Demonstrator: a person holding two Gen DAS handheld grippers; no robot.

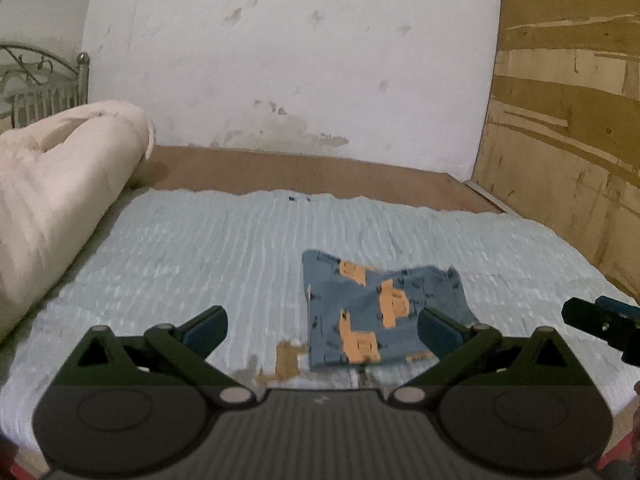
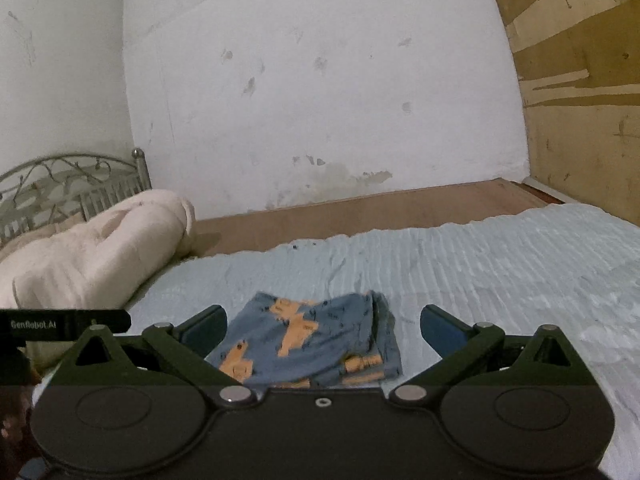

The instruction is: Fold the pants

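Note:
Blue pants with orange patches [image 1: 372, 312] lie folded into a small stack on the light blue bedspread [image 1: 180, 248]. My left gripper [image 1: 322, 330] stands open above the near side of the bed, nothing between its fingers, with the pants ahead and to its right. In the right wrist view the same pants [image 2: 312, 340] lie just beyond my right gripper [image 2: 322, 330], which is open and holds nothing. The right gripper's tip [image 1: 600, 324] shows at the right edge of the left wrist view. Part of the left gripper [image 2: 64, 324] shows at the left edge of the right wrist view.
A rolled cream blanket [image 1: 56, 200] lies along the left side of the bed, in front of a metal headboard [image 1: 44, 92]. A bare brown board [image 1: 304, 172] runs behind the bedspread, below a stained white wall [image 1: 288, 60]. Plywood panels [image 1: 568, 128] stand at right.

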